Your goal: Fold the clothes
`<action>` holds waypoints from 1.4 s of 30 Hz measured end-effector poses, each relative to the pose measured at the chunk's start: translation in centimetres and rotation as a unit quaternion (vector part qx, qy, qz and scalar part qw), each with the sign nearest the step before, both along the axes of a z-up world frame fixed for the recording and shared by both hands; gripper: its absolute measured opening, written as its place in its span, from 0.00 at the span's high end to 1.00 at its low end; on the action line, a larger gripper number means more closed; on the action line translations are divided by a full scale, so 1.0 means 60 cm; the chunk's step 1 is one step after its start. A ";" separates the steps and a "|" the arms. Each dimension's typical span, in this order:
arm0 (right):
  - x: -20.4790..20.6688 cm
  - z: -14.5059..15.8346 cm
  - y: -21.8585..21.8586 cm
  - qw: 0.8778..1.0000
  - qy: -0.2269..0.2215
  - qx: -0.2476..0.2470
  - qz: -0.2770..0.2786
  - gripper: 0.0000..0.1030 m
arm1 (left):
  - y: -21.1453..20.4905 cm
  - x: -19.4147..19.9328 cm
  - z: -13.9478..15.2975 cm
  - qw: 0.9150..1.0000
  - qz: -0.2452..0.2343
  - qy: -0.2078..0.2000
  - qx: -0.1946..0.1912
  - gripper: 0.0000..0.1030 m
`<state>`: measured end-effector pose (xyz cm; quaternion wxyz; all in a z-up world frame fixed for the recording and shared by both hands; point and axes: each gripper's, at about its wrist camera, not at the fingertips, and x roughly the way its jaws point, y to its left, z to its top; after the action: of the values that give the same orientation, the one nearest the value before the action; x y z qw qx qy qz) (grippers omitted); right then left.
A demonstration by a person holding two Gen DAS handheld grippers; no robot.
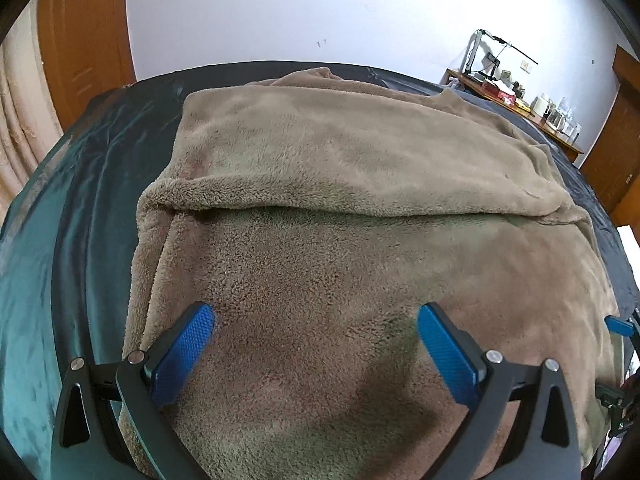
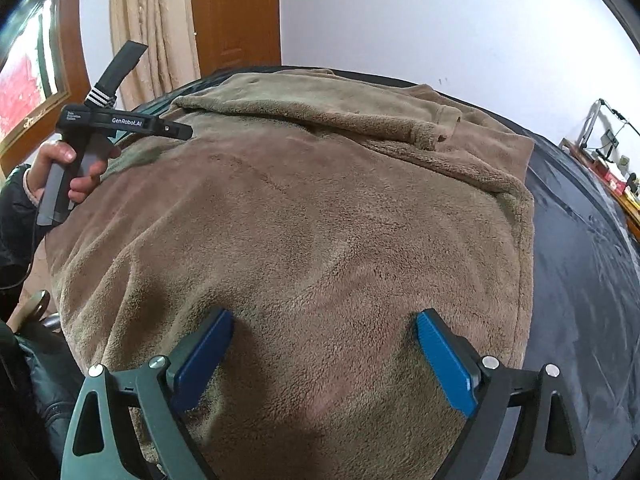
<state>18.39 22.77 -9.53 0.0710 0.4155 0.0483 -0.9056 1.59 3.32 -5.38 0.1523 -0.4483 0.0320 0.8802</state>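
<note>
A brown fleece garment (image 1: pixel 320 208) lies spread over a dark sheet (image 1: pixel 92 184) that covers the bed, and it fills most of both wrist views. In the left wrist view a fold runs across the garment from left to right, with the far layer lapping over the near one. In the right wrist view a thick rolled edge (image 2: pixel 320 112) of the fleece lies across the far part of the garment, ending near a cuff-like opening at the far right.

The left gripper (image 1: pixel 316 316) hangs over the near part of the garment with its blue pads (image 1: pixel 184 352) spread wide apart and nothing between them. The right gripper (image 2: pixel 324 320) is likewise spread wide over the near fleece, its blue pads (image 2: pixel 444 360) apart and empty; whether the tips touch the cloth cannot be told.

In the right wrist view the person's left hand (image 2: pixel 68 172) grips the handle of the left gripper at the far left edge of the garment. A wooden door (image 2: pixel 236 12) and a beige curtain (image 2: pixel 156 20) stand beyond the bed, and a cluttered wooden side table (image 1: pixel 520 104) stands against the white wall at the far right.
</note>
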 end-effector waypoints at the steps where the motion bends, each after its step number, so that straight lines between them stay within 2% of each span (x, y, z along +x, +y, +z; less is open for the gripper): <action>1: -0.002 -0.001 0.000 1.000 0.001 0.000 -0.001 0.07 | 0.001 0.000 -0.001 1.000 0.000 0.000 -0.003 0.01; 11: -0.006 -0.003 -0.002 1.000 0.010 -0.001 -0.005 0.07 | 0.006 -0.002 -0.005 1.000 0.002 0.000 -0.022 0.01; 32: 0.001 0.000 -0.001 1.000 0.017 -0.001 -0.009 0.07 | 0.004 0.002 -0.004 1.000 0.009 0.000 -0.021 0.01; 42: 0.003 0.000 -0.001 1.000 0.019 -0.001 -0.016 0.07 | -0.008 0.028 -0.002 1.000 0.009 0.000 -0.018 0.01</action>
<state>18.60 22.72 -9.56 0.0562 0.3985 0.0426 -0.9144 3.27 2.84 -5.49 0.1361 -0.4510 0.0433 0.8810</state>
